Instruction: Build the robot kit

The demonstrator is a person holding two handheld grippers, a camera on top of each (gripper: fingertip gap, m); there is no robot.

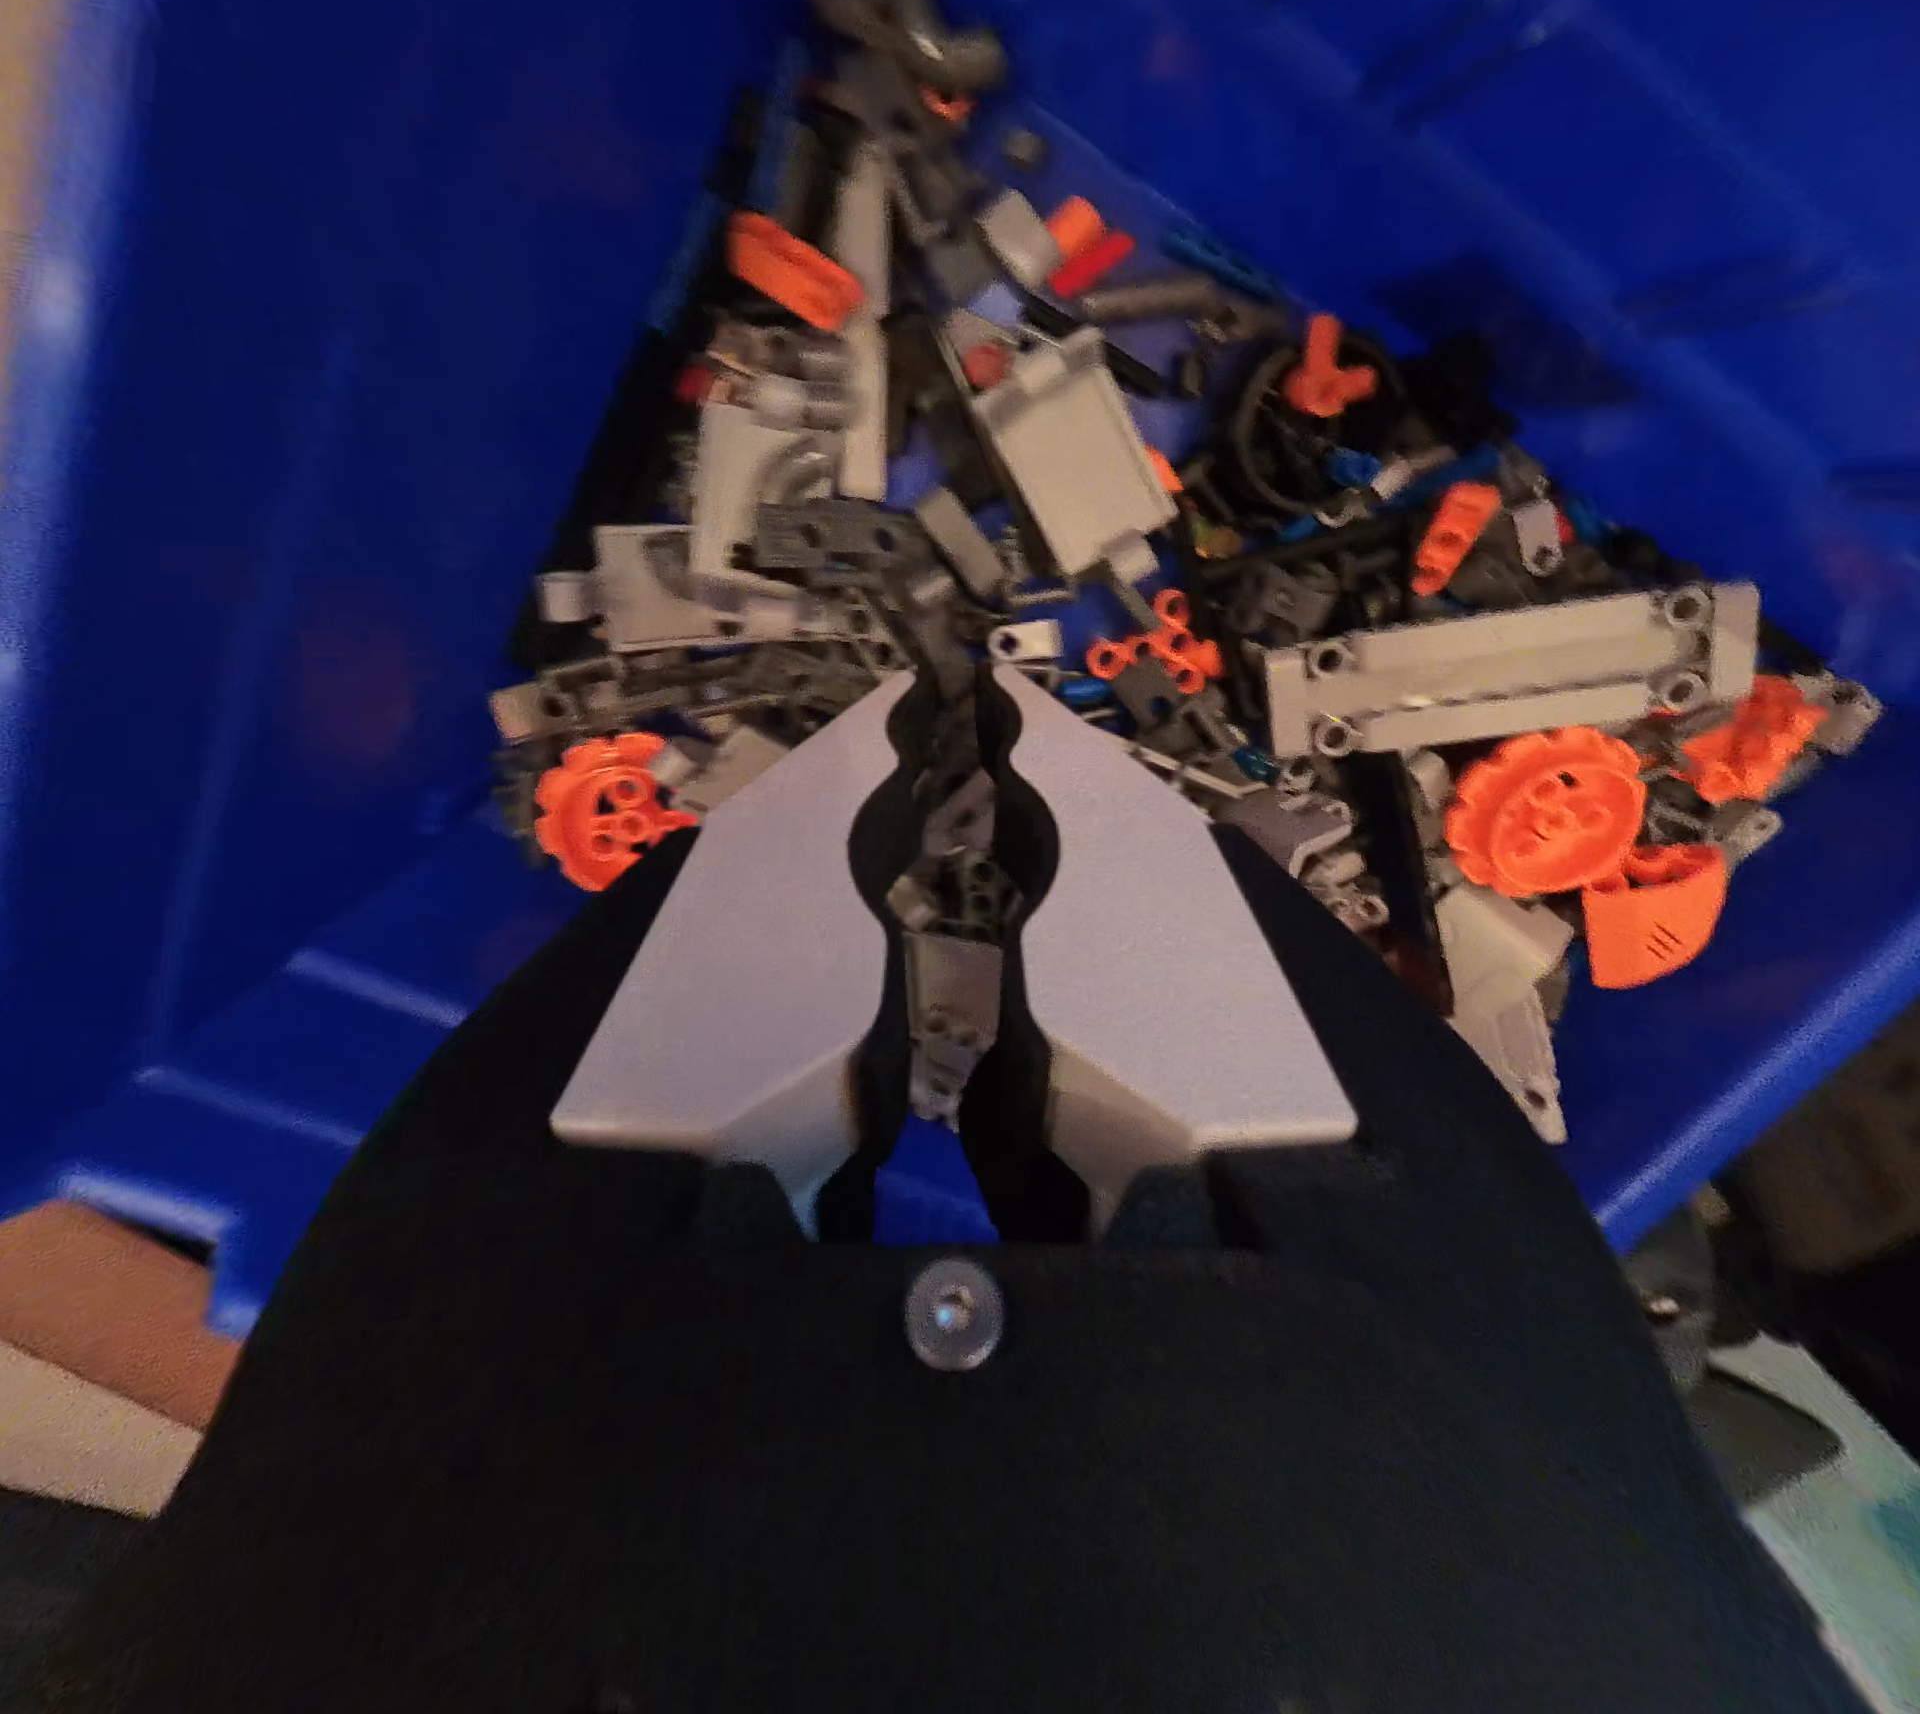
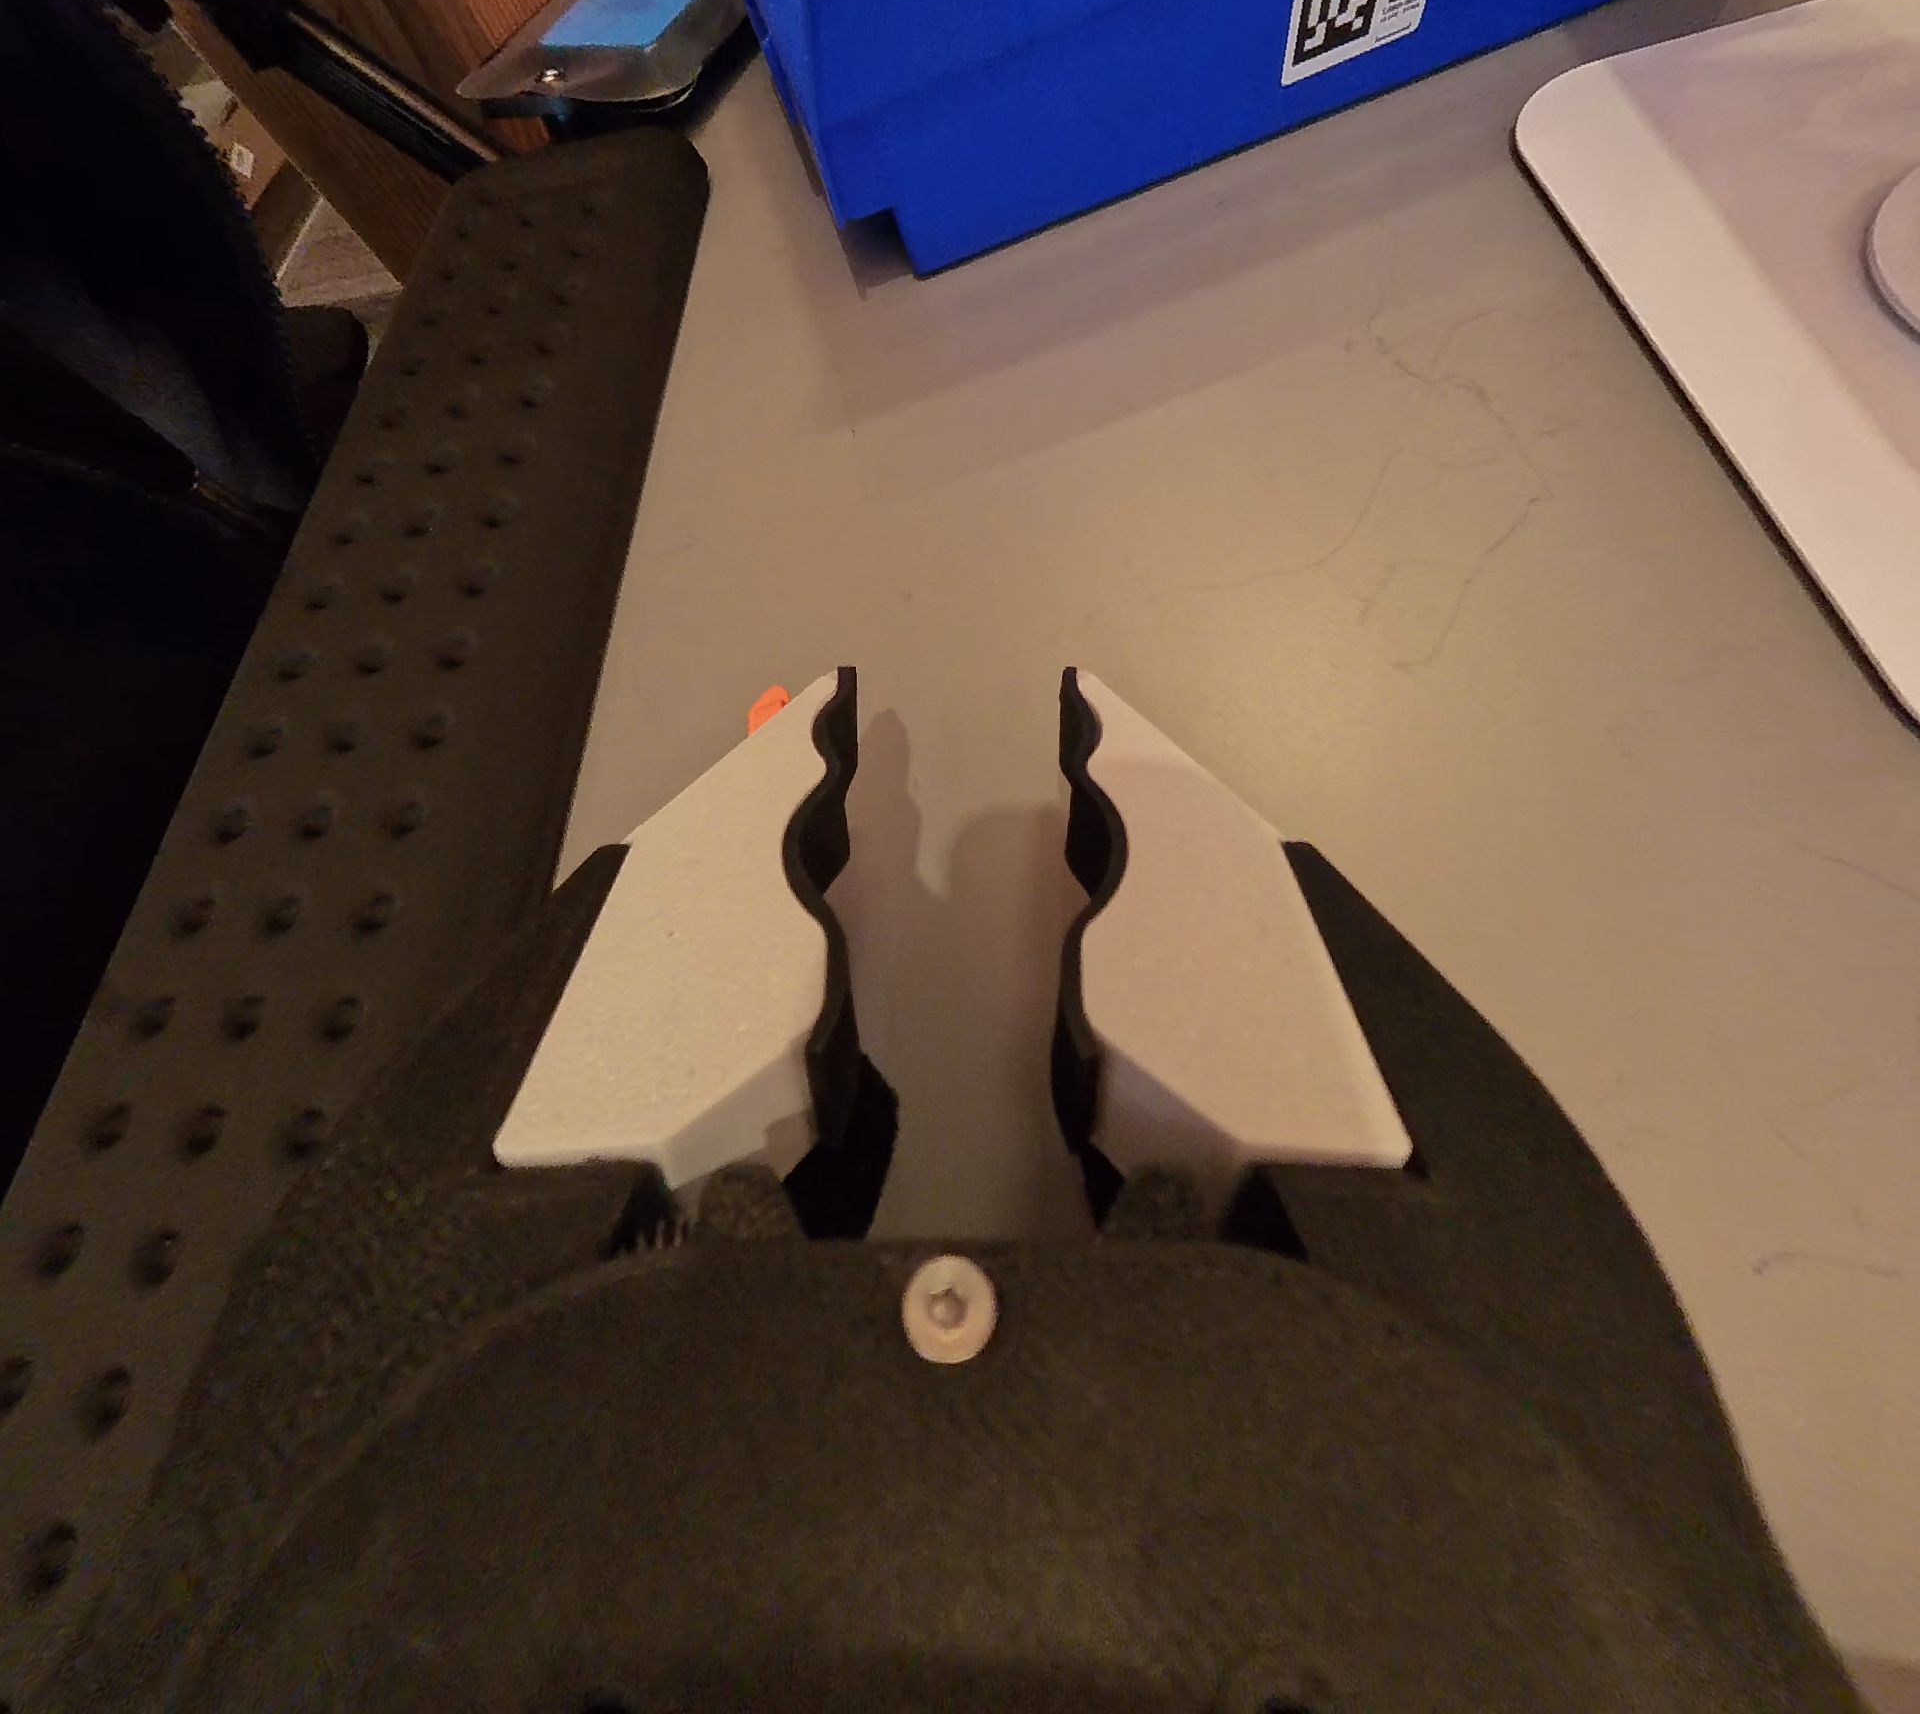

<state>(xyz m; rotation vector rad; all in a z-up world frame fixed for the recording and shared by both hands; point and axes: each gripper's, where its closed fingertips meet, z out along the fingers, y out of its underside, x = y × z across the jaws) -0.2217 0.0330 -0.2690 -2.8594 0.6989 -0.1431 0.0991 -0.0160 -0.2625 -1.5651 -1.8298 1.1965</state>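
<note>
Your left gripper sits inside the deep blue plastic bin, its walls rising steeply on every side, a dense heap of grey, black and orange plastic building pieces blocking the floor ahead. Your right gripper has bare grey tabletop ahead, bounded by a black dimpled foam strip on the left, a blue plastic bin with a white sticker ahead and a white rounded board on the right.

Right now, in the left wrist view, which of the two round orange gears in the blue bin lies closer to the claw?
The left-hand orange gear: it sits right beside the left claw, its edge hidden behind a finger. The other orange gear lies apart, nearer the long grey beam.
</note>
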